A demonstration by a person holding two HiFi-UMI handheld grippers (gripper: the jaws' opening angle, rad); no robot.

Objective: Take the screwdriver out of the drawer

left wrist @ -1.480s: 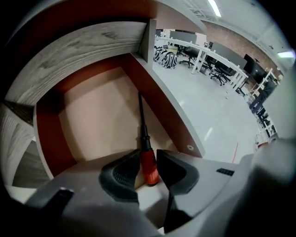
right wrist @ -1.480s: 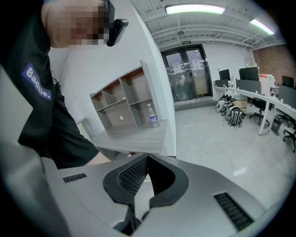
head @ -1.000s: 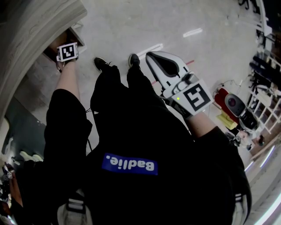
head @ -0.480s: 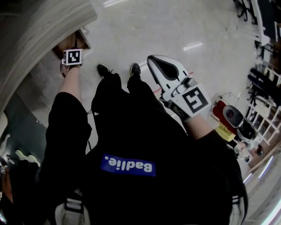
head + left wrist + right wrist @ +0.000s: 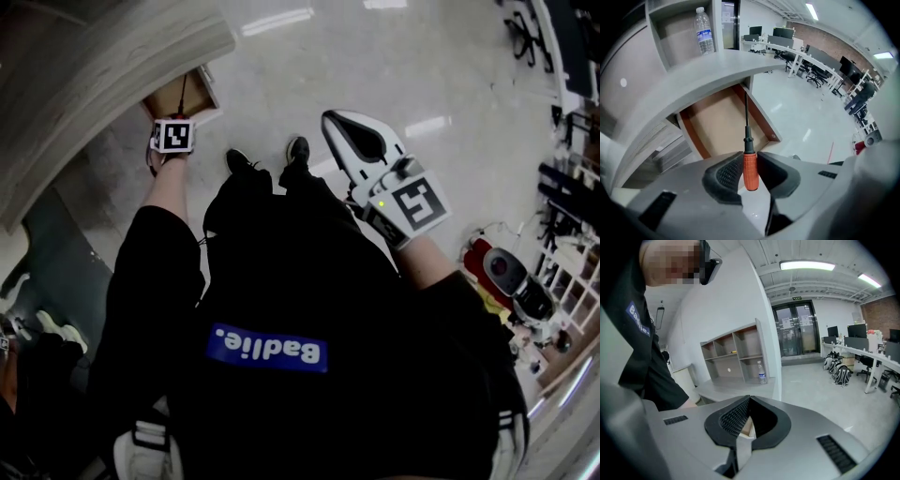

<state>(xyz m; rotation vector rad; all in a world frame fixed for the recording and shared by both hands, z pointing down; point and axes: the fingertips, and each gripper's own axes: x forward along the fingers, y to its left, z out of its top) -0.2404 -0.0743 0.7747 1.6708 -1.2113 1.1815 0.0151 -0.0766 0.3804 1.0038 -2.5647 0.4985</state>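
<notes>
a person in a dark top stands on a pale glossy floor, seen from above, with a gripper in each hand. the left gripper is clamped on the screwdriver: both dark ribbed pads press on its orange handle from either side. the handle's butt end sticks out toward 6 o'clock, and the thin dark shaft runs straight up toward 12 o'clock. behind the shaft lies the open drawer, a shallow wooden tray with a bare light-brown bottom and reddish-brown walls, pulled out from under a grey curved counter. the shaft shows against the drawer's right wall; whether the tip is clear of the drawer cannot be told. at 11 o'clock, high in the left gripper view, a clear water bottle stands upright in a shelf niche above the counter.

the right gripper has its jaws pressed together at the tips with nothing between them. in the head view it sits at 1 o'clock from the person's chest, well apart from the drawer at 10 o'clock.
</notes>
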